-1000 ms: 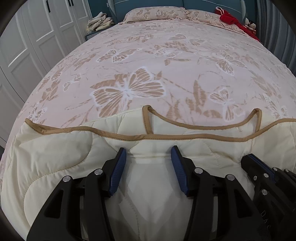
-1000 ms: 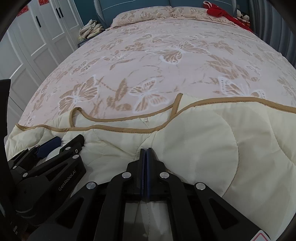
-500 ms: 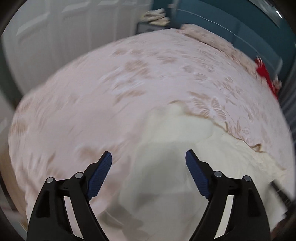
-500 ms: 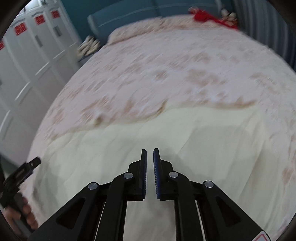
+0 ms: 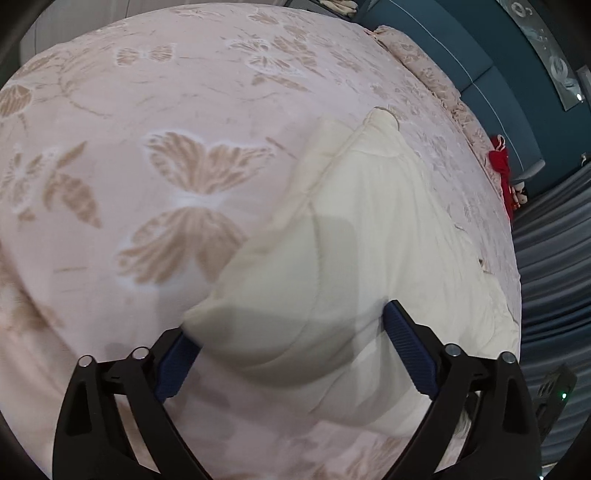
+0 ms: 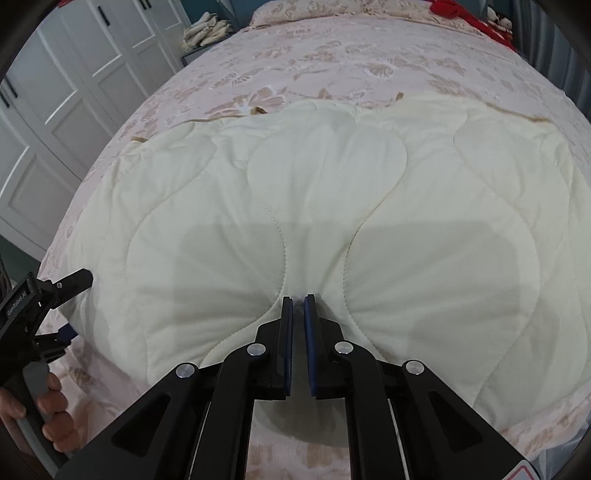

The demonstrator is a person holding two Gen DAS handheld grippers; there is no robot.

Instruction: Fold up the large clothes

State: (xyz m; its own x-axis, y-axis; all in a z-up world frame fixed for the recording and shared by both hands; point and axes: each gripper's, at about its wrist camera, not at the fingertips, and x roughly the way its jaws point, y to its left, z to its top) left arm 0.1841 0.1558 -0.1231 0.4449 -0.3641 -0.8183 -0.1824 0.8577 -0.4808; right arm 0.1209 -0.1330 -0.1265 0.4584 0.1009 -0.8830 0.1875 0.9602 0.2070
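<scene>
Nearest in the right wrist view, the right gripper points down at the cream quilted garment, its jaws drawn almost together with only a thin slit between the blue pads. The pad tips sit at a stitched seam where the fabric puckers in radiating creases; whether any cloth is actually pinched in the slit cannot be told.

In the left wrist view, the left gripper hangs over the garment's near corner with its jaws spread wide; they have just been opening. The rounded, puffy corner of the garment lies between the two blue pads, covering the tip of the left-hand one, and neither pad presses on it. This view is somewhat blurred. The same gripper shows at the left edge of the right wrist view, where a hand grips its handle just beside the garment's edge.

The garment lies folded and spread flat on the bed, near its foot, with tan binding showing along its far edge. The bed's pink cover with tan butterflies stretches beyond it.

Farther back are matching pillows at the headboard, a red item at the far right corner, folded pale cloths on a stand to the left, and white wardrobe doors.
</scene>
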